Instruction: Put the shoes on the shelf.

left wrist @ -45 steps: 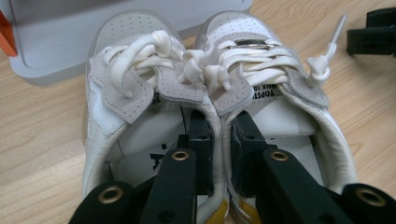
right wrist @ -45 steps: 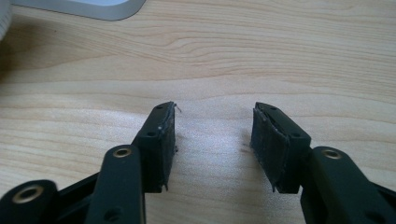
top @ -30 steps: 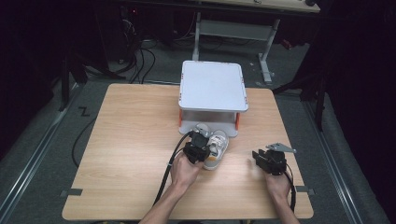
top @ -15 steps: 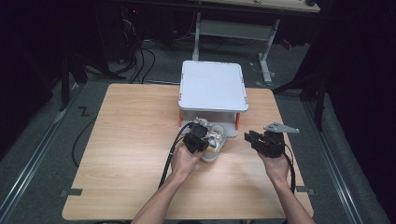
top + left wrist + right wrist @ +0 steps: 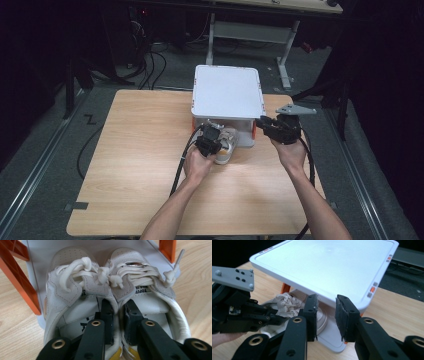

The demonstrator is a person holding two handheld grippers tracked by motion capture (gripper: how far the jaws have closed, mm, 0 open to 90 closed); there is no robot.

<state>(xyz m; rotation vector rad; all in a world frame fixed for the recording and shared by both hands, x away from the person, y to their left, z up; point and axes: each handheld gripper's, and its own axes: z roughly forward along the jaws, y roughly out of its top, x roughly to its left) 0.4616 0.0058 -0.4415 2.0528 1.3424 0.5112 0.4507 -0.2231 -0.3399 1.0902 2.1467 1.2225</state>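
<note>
A pair of white sneakers (image 5: 227,145) (image 5: 82,285) lies with its toes on the lower plate of a white two-level rack (image 5: 227,92) with orange legs (image 5: 17,282). My left gripper (image 5: 209,140) (image 5: 117,312) is shut on the two inner collars, one jaw inside each shoe. My right gripper (image 5: 265,125) (image 5: 327,315) hovers open at the rack's front right corner, its jaws just before the edge of the top plate (image 5: 329,265) with nothing between them. The right gripper view also catches the sneakers (image 5: 287,302) and the left gripper (image 5: 249,312).
The rack stands at the far middle of the wooden table (image 5: 140,150). Metal desk legs (image 5: 282,65) and cables (image 5: 150,60) lie on the dark floor behind the table. Bare wood stretches left of the left hand and along the near edge.
The left gripper has pushed the sneakers forward, toes now under the rack's top. The right gripper has risen and travelled forward to the rack's front right corner.
</note>
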